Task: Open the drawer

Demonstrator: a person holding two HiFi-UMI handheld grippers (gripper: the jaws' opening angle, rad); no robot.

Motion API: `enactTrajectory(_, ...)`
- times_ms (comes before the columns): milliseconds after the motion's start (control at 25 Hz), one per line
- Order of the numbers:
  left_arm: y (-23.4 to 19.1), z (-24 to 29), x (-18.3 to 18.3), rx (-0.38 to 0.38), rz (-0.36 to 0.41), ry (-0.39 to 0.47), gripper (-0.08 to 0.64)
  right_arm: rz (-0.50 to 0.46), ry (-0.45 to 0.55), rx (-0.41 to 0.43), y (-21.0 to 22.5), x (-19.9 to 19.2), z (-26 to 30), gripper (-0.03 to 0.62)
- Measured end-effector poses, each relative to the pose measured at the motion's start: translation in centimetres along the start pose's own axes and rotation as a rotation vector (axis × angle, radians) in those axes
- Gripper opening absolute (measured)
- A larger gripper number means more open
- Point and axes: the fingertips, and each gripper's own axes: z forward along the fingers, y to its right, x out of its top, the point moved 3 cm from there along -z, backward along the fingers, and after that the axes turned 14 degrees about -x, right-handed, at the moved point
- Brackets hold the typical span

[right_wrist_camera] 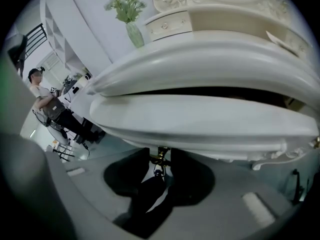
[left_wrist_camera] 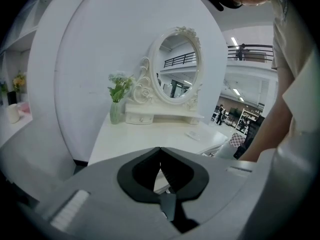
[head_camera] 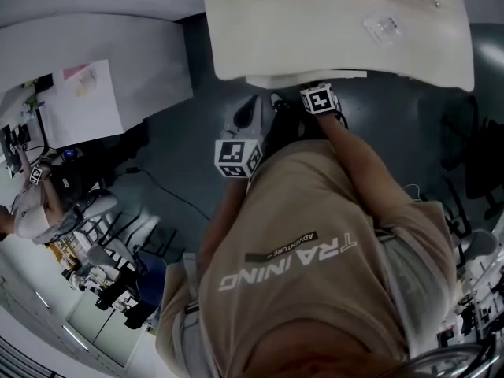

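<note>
The white dressing table (head_camera: 331, 22) has a curved drawer (right_wrist_camera: 200, 119) under its top. A dark gap shows between the drawer front and the tabletop (right_wrist_camera: 210, 59). In the right gripper view, my right gripper (right_wrist_camera: 160, 166) is shut on the small brass drawer handle (right_wrist_camera: 160, 155), which hangs from the drawer's lower edge. In the head view the right gripper (head_camera: 317, 93) reaches under the table's front edge. My left gripper (head_camera: 246, 115) hangs to the left, short of the table. Its jaws (left_wrist_camera: 160, 151) meet at the tips with nothing between them.
On the tabletop (left_wrist_camera: 150, 134) stand an ornate oval mirror (left_wrist_camera: 175, 66), a small vase of flowers (left_wrist_camera: 116, 109) and a low jewellery box with drawers (right_wrist_camera: 170, 24). Another person (right_wrist_camera: 45, 104) stands far off to the left. Grey floor (head_camera: 181, 156) lies below.
</note>
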Motion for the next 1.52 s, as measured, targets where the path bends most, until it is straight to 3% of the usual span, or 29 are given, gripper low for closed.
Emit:
enactTrajectory(320, 1.6, -1.3, -0.5, 0.052, -0.012, 0.007, 0.008, 0.006, 0.033, 0.020, -0.3, -1.6, -0.5, 0.138)
enactTrajectory(480, 1.5, -2.0, -1.9, 0.052, -0.012, 0.017, 0.008, -0.052, 0.055, 0.012, -0.9, -2.2, -0.4, 0.138)
enactTrajectory(600, 2.0, -3.3, -2.6, 0.021, -0.025, 0.025, 0.008, -0.118, 0.037, 0.006, -2.0, -4.0, -1.3, 0.133)
enactTrajectory(800, 2.0, -5.2, -1.8, -0.077, 0.031, 0.030, 0.008, -0.109, -0.061, 0.045, -3.1, -6.8, -1.9, 0.132)
enactTrajectory(960, 0.6, -6.6, -2.2, -0.110, 0.048, 0.041, 0.008, -0.091, -0.047, 0.061, -4.3, -6.9, -2.2, 0.132)
enactTrajectory(1040, 0.3, -7.6, -2.9, -0.131, 0.033, 0.043, 0.008, -0.072, -0.056, 0.028, -4.6, -7.5, -2.5, 0.133)
enactTrajectory(1360, -0.4, -10.6, -4.9, -0.190, 0.039, 0.034, 0.008, -0.066, -0.268, -0.123, -4.2, -13.1, -4.8, 0.134)
enactTrajectory(1440, -0.6, -11.0, -5.4, -0.196, 0.035, 0.031, 0.008, -0.056, -0.218, -0.092, -5.1, -12.8, -4.6, 0.134)
enactTrajectory(1520, -0.7, -11.3, -5.7, -0.203, 0.034, 0.028, 0.008, -0.053, -0.230, -0.098, -5.3, -13.4, -4.8, 0.135)
